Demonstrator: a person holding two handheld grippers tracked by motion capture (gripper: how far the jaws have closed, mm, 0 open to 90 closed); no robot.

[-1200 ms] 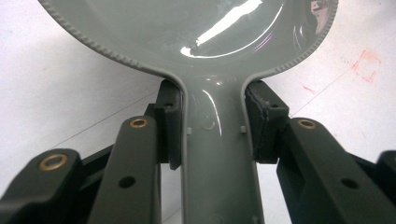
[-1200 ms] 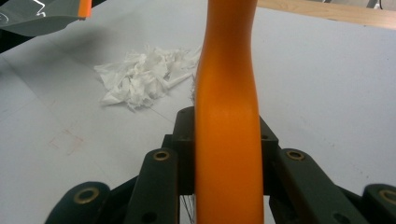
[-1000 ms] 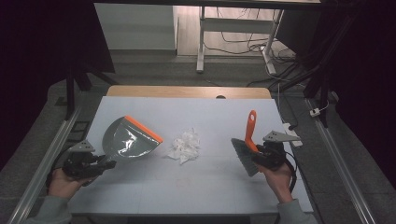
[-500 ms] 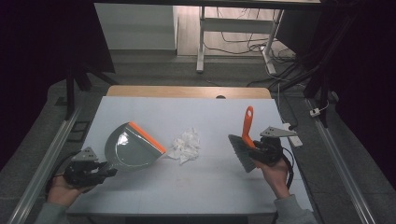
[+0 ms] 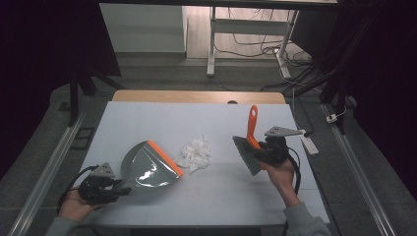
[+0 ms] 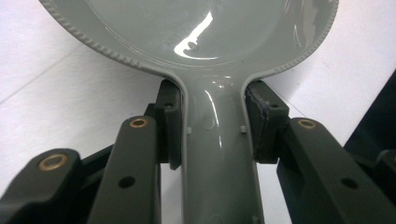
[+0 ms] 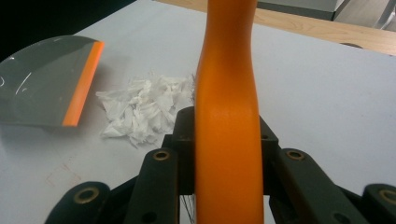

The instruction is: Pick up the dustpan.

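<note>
Dustpan [image 5: 147,164] sits low on the table [image 5: 147,113] towards its near left corner, and your left gripper [image 5: 105,187] has its jaws clamped on the grey handle; in the left gripper view the pads [image 6: 170,123] press on both sides of that handle [image 6: 217,154], with the wide bowl of the pan spreading beyond them. Its orange lip [image 5: 164,157] faces the middle of the table, just beside the shredded paper [image 5: 194,153] without clearly touching it. That white heap lies near the table's centre, between your two tools. On the right side, your right gripper [image 5: 268,152] pinches the brush [image 5: 251,142] by its orange handle, which rises towards the far edge while the grey bristles [image 5: 246,155] slant down towards the near edge, near the paper but apart from it. In the right gripper view the handle [image 7: 226,121] stands straight up between the jaws, held tight on both flanks, with the paper [image 7: 140,107] and the pan's orange lip [image 7: 84,84] off to its left. Your right hand [image 5: 282,172] grips from below.
</note>
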